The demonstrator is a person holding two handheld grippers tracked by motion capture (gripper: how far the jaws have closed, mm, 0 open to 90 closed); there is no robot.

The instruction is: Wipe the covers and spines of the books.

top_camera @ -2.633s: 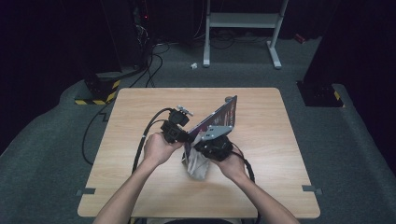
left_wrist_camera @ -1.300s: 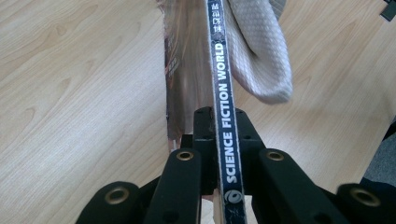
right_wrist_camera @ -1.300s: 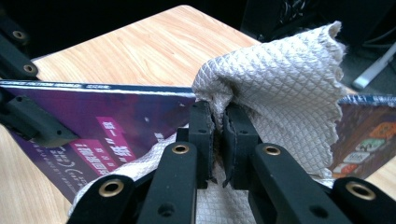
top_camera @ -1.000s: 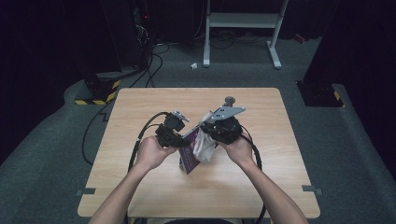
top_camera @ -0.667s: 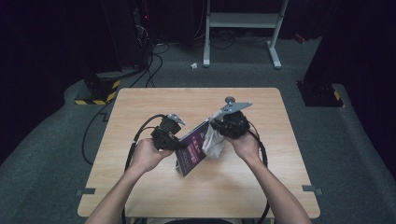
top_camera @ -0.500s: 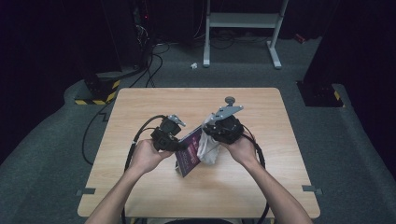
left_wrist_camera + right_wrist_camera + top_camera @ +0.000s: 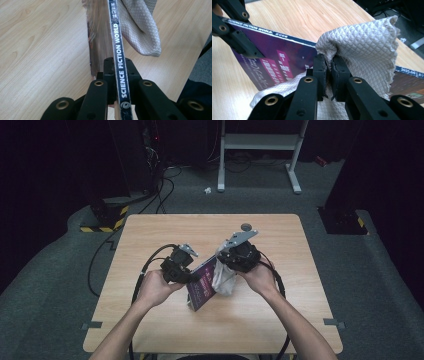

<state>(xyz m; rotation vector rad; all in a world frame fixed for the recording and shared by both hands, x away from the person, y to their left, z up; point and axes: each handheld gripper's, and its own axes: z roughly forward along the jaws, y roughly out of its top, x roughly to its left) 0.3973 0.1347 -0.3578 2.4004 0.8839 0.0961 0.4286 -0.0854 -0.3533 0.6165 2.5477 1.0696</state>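
High view: wooden counter (image 7: 150,320), person's forearms in from the near edge. Left claw (image 7: 186,275) holds a magazine (image 7: 201,292) at centre, tilted, lifted off the counter or just touching it at the near corner; hard to say which from here. Right claw (image 7: 226,266) sits just right of it with a grey cloth (image 7: 222,279) hanging against the cover. Cables loop off both sides.

Left gripper view: left claw (image 7: 117,75) clamped on the magazine's (image 7: 100,37) spine, jaws pressed to either side of the "SCIENCE FICTION WORLD" strip. Cloth (image 7: 142,27) hangs on the far right side of the cover. Counter (image 7: 37,50) below.

Right gripper view: right claw (image 7: 329,68) closed on a bunched fold of cloth (image 7: 364,50), which is pressed to the purple cover (image 7: 282,57). Left claw (image 7: 244,50) grips the magazine's top edge at far left.

Risks, as judged: the grip is on a narrow strip of spine, so wiping pressure could twist the magazine out or crease the cover. The cloth is held by one small fold and could pull free if dragged hard.
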